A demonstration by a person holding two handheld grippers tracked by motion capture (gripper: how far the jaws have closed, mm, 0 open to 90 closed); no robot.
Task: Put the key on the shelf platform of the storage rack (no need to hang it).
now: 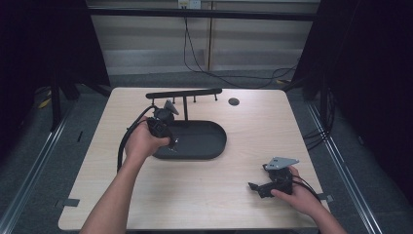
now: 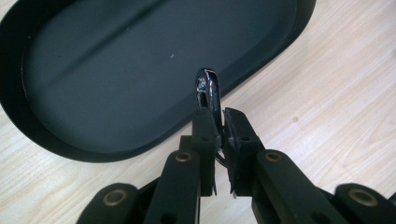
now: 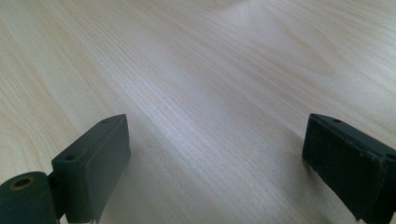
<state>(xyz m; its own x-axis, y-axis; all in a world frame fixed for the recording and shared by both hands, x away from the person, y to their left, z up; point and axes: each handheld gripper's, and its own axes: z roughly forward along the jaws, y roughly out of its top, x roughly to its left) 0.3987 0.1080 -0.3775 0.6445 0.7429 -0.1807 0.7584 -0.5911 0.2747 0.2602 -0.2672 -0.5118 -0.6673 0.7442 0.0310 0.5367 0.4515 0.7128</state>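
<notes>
while a shiny metal hook (image 2: 208,93) is pinched upright in the left gripper (image 2: 219,122), the black tray (image 2: 56,140) lies just beyond; the right gripper (image 3: 215,149) is held open.

Shiny metal hook (image 2: 208,91) — upright, above tray rim (image 2: 261,65)

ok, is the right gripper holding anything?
No, in the right gripper view the right gripper has its jaws wide apart with just the bare light wooden table between them.
</notes>
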